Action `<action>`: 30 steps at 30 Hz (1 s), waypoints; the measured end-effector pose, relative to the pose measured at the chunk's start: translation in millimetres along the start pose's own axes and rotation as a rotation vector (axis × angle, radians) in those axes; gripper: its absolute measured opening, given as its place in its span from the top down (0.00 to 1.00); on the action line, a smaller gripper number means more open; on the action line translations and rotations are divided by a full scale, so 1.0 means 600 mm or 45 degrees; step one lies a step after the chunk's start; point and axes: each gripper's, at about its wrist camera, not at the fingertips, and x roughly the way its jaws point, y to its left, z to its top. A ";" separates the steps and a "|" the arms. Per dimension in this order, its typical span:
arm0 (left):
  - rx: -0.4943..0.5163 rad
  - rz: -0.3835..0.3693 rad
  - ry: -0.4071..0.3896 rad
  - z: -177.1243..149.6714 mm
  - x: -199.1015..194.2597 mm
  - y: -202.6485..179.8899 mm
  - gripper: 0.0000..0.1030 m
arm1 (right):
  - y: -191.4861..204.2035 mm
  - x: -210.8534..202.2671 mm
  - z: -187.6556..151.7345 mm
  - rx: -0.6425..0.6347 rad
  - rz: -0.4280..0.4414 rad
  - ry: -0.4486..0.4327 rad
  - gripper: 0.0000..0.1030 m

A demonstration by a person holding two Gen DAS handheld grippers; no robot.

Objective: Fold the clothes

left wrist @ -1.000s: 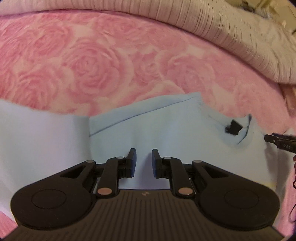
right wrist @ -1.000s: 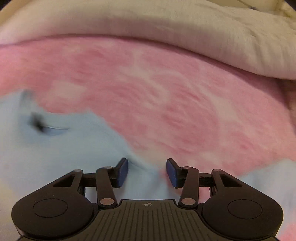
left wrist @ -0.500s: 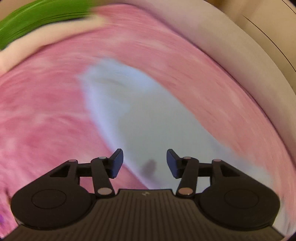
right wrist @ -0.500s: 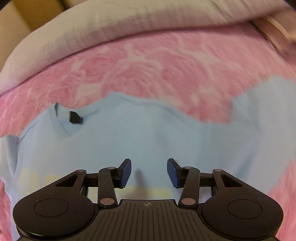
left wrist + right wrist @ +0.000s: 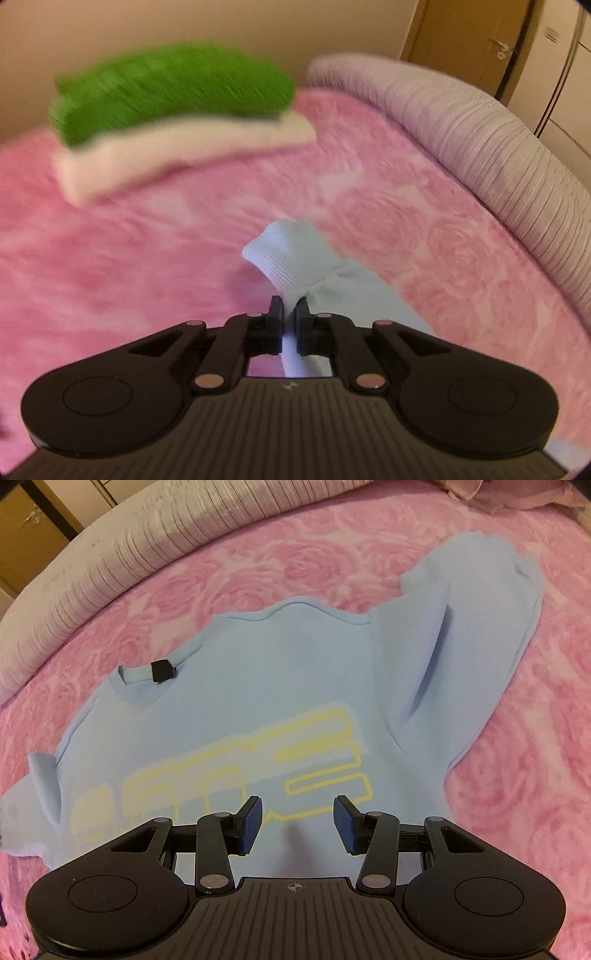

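A light blue sweatshirt [image 5: 266, 686] with yellow outlined lettering lies face up on the pink rose-patterned bed cover [image 5: 517, 775]. Its collar has a black tag [image 5: 161, 670]. One sleeve [image 5: 480, 635] lies spread at the upper right. My right gripper [image 5: 297, 821] is open and empty, just above the shirt's chest print. In the left wrist view my left gripper [image 5: 290, 312] is shut on the ribbed cuff [image 5: 291, 254] of the other sleeve, held a little above the cover [image 5: 129, 258].
A green folded item [image 5: 170, 88] sits on a cream folded one [image 5: 184, 151] at the far left of the bed. A ribbed pale lilac quilt roll [image 5: 480, 140] lines the bed's far edge; it also shows in the right wrist view [image 5: 129, 550]. Wooden doors stand behind.
My left gripper swung left, away from the shirt's shoulder, and closed on the sleeve cuff. My right gripper pulled back over the chest, still open.
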 end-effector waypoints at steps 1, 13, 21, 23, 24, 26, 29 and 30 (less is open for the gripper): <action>0.023 0.029 -0.027 -0.007 -0.024 0.014 0.96 | 0.002 -0.006 -0.006 0.004 -0.001 -0.007 0.54; 0.235 0.229 0.099 -0.109 -0.069 0.144 0.75 | -0.017 -0.015 -0.093 0.013 -0.082 0.060 0.54; 0.171 0.124 0.281 -0.125 -0.166 0.125 0.79 | -0.108 -0.038 -0.101 -0.001 -0.307 0.044 0.54; 0.257 0.001 0.302 -0.133 -0.179 0.069 0.79 | -0.145 -0.048 -0.077 0.004 -0.330 0.001 0.54; 0.304 -0.060 0.311 -0.140 -0.187 0.034 0.79 | -0.164 -0.051 -0.062 0.007 -0.337 -0.018 0.54; 0.326 -0.187 0.346 -0.155 -0.194 -0.036 0.79 | -0.202 -0.054 -0.026 0.006 -0.343 -0.054 0.54; 0.293 -0.362 0.414 -0.187 -0.207 -0.133 0.79 | -0.251 -0.051 0.039 0.001 -0.308 -0.118 0.54; 0.272 -0.408 0.434 -0.198 -0.211 -0.163 0.79 | -0.270 -0.048 0.059 0.016 -0.276 -0.144 0.54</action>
